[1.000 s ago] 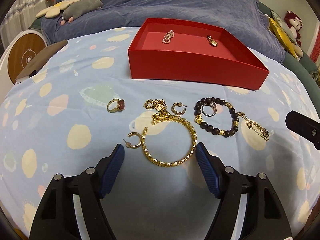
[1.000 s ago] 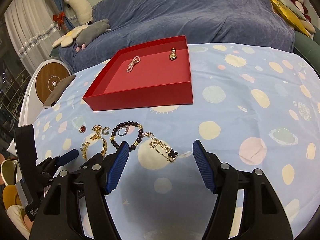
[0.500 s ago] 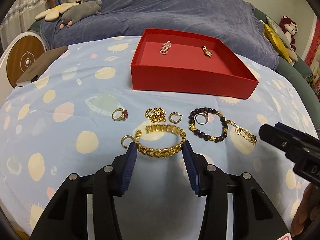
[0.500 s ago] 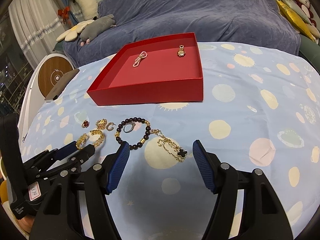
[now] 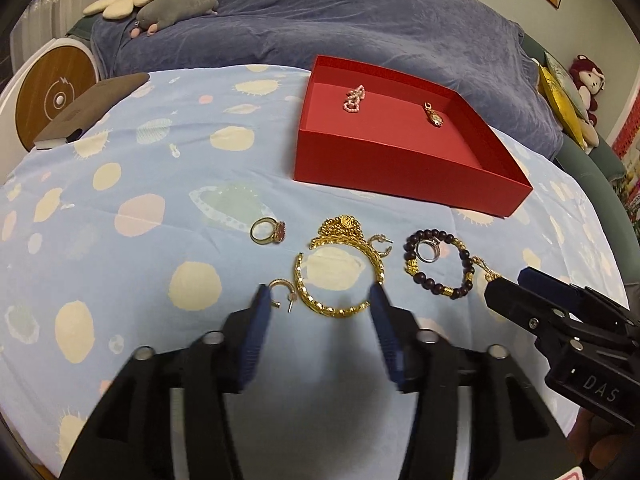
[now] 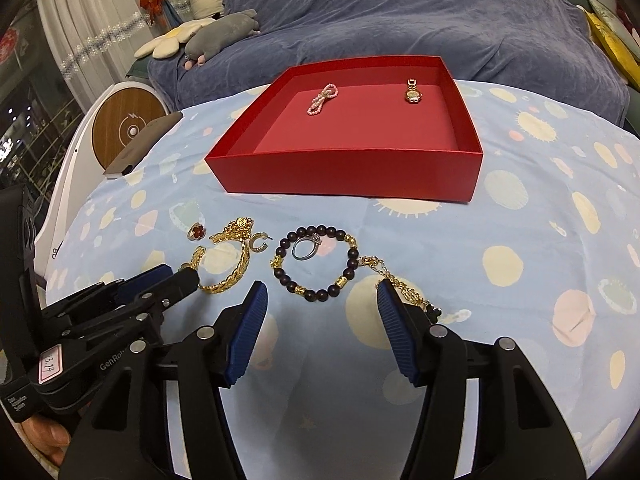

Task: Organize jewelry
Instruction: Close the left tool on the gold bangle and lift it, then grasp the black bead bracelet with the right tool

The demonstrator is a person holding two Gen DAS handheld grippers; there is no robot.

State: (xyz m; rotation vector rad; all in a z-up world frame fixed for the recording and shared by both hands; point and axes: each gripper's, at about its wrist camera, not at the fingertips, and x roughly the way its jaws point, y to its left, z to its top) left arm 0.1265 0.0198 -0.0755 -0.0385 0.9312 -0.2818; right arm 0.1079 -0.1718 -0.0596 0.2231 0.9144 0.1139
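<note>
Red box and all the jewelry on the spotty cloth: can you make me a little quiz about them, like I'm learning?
1. True or false: the red box has two pieces of jewelry in it.
2. What lies inside the loop of the dark bead bracelet? A) a silver ring B) a gold earring C) nothing
3. Which gripper is right next to the gold bangle?

Key
1. True: a pink bead bow and a watch.
2. A, the silver ring.
3. The left gripper; its jaws are opening, with the bangle's near edge between them.
</note>
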